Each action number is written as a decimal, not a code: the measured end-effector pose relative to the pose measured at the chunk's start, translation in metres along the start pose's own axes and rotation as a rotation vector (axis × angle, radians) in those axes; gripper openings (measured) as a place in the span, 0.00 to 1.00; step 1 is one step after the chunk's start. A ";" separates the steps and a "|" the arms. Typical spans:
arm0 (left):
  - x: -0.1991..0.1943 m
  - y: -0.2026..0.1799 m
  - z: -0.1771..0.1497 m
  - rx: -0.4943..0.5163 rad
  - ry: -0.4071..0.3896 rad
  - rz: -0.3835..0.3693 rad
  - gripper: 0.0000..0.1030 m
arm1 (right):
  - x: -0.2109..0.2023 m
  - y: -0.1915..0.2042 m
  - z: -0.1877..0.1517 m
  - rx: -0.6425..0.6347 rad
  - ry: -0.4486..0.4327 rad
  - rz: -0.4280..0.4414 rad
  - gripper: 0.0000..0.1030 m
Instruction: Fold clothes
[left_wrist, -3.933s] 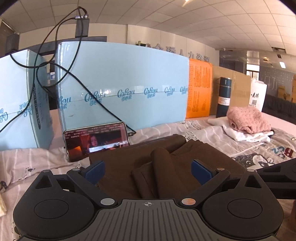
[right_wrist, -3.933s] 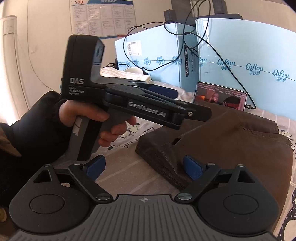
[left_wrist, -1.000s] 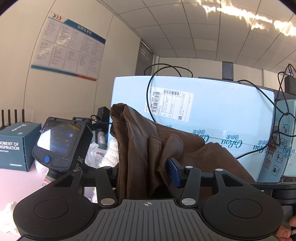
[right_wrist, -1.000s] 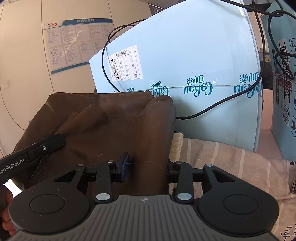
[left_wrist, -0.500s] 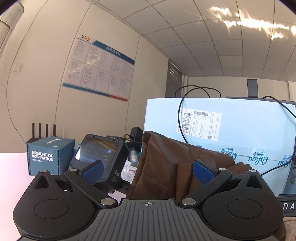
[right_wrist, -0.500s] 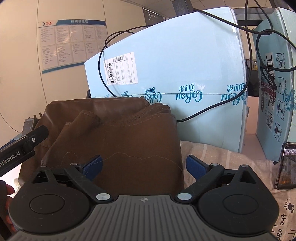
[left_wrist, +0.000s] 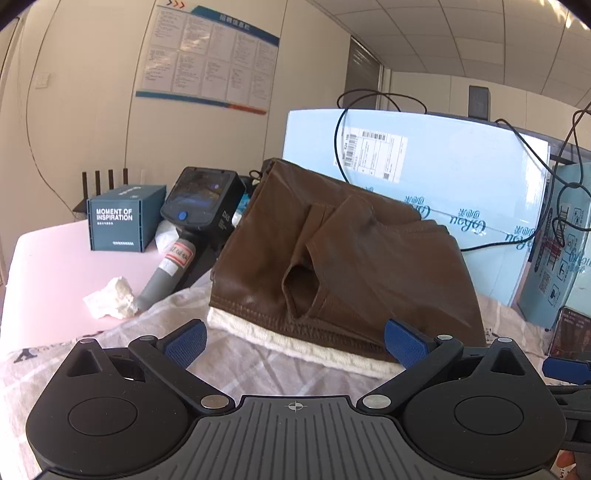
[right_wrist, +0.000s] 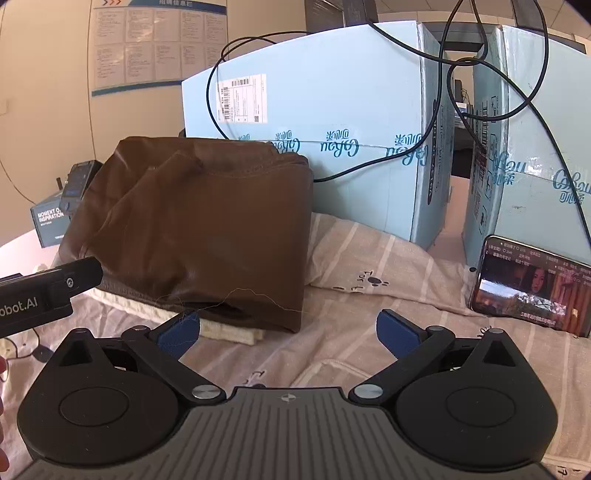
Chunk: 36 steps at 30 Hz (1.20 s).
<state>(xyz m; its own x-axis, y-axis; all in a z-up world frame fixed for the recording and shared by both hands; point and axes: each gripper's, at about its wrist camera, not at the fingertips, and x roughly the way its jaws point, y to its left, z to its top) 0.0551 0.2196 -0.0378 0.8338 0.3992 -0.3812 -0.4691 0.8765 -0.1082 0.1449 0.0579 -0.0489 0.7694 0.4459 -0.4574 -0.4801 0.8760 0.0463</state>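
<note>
Left wrist view shows my left gripper (left_wrist: 293, 341) with its blue-padded tongs spread wide and holding nothing, just short of the folded brown leather-look garment (left_wrist: 343, 266). That garment sits squarely on a folded cream-white cloth (left_wrist: 314, 349), the pair stacked on the striped pink bedsheet (left_wrist: 236, 362) in front of a pale blue carton (left_wrist: 461, 173).

From the right wrist, my right gripper (right_wrist: 286, 330) is likewise spread and empty, its left pad beside the stack's near corner; a loose thread trails off the brown hem toward it.

I judge this piece finished: it lies compact with edges fairly even, though one flap on top stands slightly proud and could use a press. Whether more clothes wait, I cannot tell from these views.

Readable writing: the dark teal box (left_wrist: 123, 223) on the pink tabletop (left_wrist: 55, 280) says "MOMENT OF INSPIRATION"; the carton carries a repeated script logo I read roughly as "CoRou" with Chinese characters, plus a barcoded shipping label too small to read. The other gripper's arm shows "obot.AI". A black smartphone (right_wrist: 532, 282) leaning on a second blue carton (right_wrist: 535, 147) plays a video.
</note>
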 end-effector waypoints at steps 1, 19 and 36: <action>0.001 -0.004 -0.004 0.001 0.030 0.012 1.00 | -0.001 -0.001 -0.004 -0.011 0.015 -0.008 1.00; 0.056 -0.025 -0.026 0.040 0.275 0.178 1.00 | 0.050 -0.021 -0.014 -0.052 0.183 0.016 1.00; 0.056 -0.026 -0.024 0.036 0.280 0.175 1.00 | 0.050 -0.024 -0.016 -0.044 0.186 0.022 1.00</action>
<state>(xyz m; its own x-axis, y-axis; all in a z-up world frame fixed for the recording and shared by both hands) 0.1066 0.2130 -0.0786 0.6266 0.4597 -0.6293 -0.5836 0.8120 0.0120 0.1881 0.0567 -0.0875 0.6696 0.4196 -0.6128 -0.5169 0.8558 0.0211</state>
